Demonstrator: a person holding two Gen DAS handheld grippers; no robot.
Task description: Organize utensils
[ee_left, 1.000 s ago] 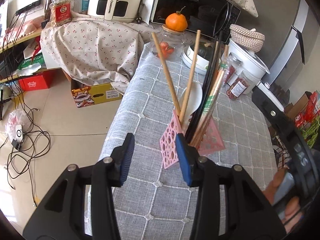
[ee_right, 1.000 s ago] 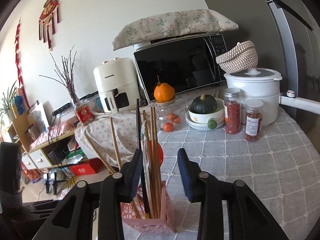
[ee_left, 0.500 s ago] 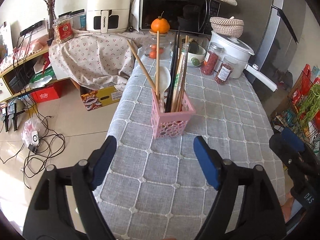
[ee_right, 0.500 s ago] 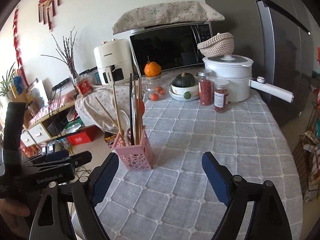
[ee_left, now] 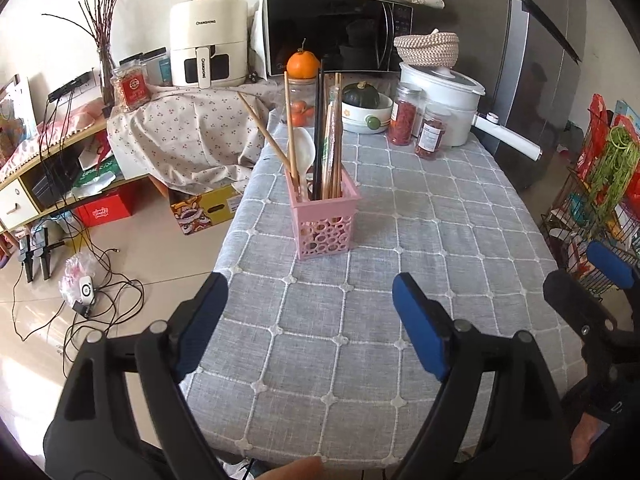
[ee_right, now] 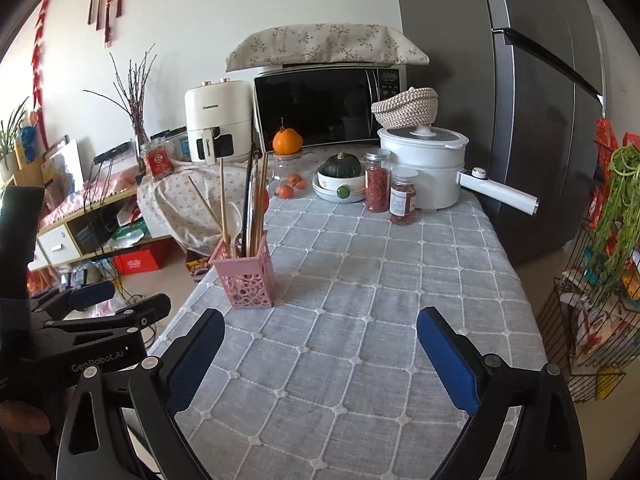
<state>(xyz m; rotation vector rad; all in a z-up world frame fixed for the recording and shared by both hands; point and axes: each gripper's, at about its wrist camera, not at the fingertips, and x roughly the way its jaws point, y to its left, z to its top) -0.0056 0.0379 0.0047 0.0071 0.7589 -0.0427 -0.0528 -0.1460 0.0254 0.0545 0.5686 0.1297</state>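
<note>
A pink perforated holder [ee_left: 325, 222] is seen standing upright on the tabletop [ee_left: 420, 264], near its left edge and toward the middle of its length. It is filled with utensils: wooden chopsticks [ee_left: 291, 128], one of them tilted out to the left, a black pair [ee_left: 319, 128], a wrapped bundle [ee_left: 334, 136] and a white spoon [ee_left: 305, 152], all standing handle-down or leaning inside it. In the right wrist view the same holder [ee_right: 246, 276] is located left of centre, with the sticks rising above its rim.

The left tongs [ee_left: 310, 320] are held low over the near end of the tabletop, pointed forward at the holder and well apart from it. Their blue pads [ee_left: 418, 324] are spread wide; nothing is held between them. A fingertip of the operator is visible at the bottom edge of that view.

The right tongs [ee_right: 320, 350] are held likewise over the near end, aimed up the tabletop, pads wide apart and empty. The left tongs [ee_right: 100, 312] are seen from the side at the left of this view, beside the table edge.

At the far end are noted two spice jars [ee_left: 416, 130], a white pot [ee_left: 444, 104], a bowl with a green squash [ee_left: 362, 110], an orange [ee_left: 303, 65] and a microwave [ee_left: 336, 32].
</note>
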